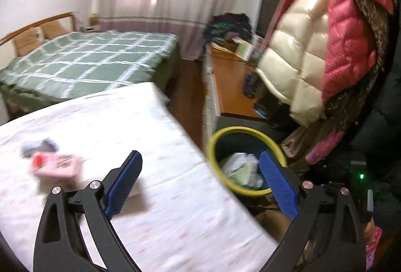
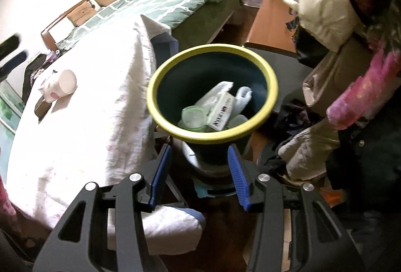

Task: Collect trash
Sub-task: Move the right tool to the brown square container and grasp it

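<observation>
Yellow-rimmed bin (image 2: 213, 136) upright, w/ trash; cup (image 2: 60, 86) on sheet.

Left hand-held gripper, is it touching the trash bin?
Apart. The left wrist view shows the left hand-held gripper open and empty, with the trash bin clearly beyond its fingers.

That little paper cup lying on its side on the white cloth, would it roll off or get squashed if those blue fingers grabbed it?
The paper cup lies on its side on the cloth-covered table, so a nudge would probably roll it, likely in a curve since it tapers. It looks thin-walled and empty: probably very light and easily crushed by a firm squeeze. The soft cloth may slow any rolling.
</observation>
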Demonstrator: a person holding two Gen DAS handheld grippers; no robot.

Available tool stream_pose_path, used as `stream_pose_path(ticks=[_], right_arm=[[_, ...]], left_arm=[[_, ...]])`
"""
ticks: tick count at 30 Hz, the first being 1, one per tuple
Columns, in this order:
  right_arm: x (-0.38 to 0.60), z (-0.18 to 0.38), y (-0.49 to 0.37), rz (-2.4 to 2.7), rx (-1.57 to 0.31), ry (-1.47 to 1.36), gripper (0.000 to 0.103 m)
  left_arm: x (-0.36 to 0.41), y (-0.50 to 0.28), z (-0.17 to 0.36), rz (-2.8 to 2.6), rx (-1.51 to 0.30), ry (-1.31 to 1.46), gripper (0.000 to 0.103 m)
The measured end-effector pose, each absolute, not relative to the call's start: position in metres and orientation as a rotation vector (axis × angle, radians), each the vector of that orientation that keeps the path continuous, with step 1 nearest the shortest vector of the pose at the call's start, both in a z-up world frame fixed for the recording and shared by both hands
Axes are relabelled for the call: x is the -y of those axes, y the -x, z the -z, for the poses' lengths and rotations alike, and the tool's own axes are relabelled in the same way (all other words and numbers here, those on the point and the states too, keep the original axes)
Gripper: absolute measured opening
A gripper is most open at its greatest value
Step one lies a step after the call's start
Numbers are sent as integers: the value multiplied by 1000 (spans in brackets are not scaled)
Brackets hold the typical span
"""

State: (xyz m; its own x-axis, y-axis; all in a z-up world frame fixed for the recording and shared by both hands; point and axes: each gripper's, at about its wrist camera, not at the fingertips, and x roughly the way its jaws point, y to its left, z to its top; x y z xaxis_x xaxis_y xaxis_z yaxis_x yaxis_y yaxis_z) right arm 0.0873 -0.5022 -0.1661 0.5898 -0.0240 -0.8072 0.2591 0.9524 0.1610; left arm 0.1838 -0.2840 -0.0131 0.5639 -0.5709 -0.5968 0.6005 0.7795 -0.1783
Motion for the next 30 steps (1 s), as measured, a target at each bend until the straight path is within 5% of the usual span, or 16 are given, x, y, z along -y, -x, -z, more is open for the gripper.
stream_pose_path(ticks=[16, 30], right_arm=[[373, 159, -166, -54, -949, -175, 51], [240, 141, -219, -288, -949, -63, 52]], left_arm=[[38, -131, 23, 248, -618, 123, 98], [-37, -123, 38, 181, -609, 200, 98]])
